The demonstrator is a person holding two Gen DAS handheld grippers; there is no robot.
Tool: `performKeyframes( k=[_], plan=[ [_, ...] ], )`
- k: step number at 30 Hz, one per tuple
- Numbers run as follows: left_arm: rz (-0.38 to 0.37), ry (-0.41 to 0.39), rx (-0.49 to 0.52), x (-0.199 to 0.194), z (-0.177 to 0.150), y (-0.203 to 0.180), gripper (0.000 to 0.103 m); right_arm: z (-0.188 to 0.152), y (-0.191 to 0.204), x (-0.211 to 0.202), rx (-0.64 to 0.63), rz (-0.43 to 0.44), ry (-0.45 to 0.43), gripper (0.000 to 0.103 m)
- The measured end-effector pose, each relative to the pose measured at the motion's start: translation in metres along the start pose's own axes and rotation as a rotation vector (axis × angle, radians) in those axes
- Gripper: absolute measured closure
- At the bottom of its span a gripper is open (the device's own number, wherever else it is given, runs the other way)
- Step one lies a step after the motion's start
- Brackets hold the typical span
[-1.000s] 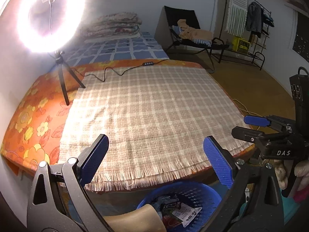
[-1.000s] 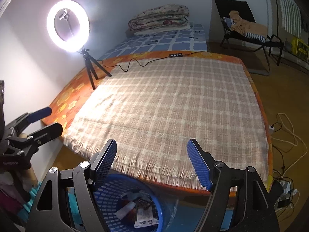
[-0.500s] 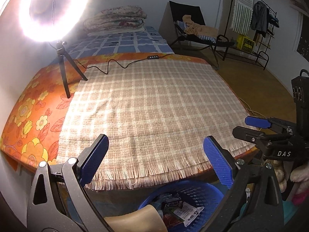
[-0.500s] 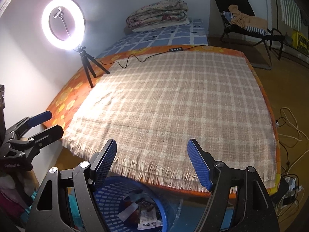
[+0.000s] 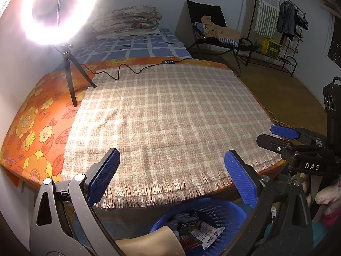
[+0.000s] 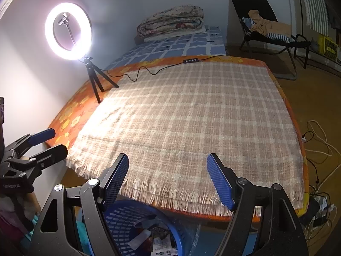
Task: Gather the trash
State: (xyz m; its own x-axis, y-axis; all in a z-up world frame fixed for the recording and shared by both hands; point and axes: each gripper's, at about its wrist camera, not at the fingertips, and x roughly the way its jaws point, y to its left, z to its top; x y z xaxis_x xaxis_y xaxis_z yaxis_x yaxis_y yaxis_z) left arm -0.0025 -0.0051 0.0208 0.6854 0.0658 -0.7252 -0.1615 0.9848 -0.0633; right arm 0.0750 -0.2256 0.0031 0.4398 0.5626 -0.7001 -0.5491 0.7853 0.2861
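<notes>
Through the left wrist view, my left gripper stands wide apart and holds nothing, hovering over the fringed edge of the checked blanket. The blue basket sits on the floor directly below and just ahead of it, with wrappers already inside. I see no loose trash on the blanket.

Through the right wrist view, my right gripper is equally wide and empty. The basket lies below and to its left, so the left gripper looks nearer. The ring light stands at the far left corner.
</notes>
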Motion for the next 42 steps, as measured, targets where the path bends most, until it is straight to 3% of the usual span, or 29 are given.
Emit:
performKeyframes(
  k=[42],
  plan=[
    [0.017,-0.005,0.010,-0.0001,-0.0025,0.0007,0.003,-0.0057,0.0019,0.0024,-0.037,-0.041,0.059,0.025]
  ],
)
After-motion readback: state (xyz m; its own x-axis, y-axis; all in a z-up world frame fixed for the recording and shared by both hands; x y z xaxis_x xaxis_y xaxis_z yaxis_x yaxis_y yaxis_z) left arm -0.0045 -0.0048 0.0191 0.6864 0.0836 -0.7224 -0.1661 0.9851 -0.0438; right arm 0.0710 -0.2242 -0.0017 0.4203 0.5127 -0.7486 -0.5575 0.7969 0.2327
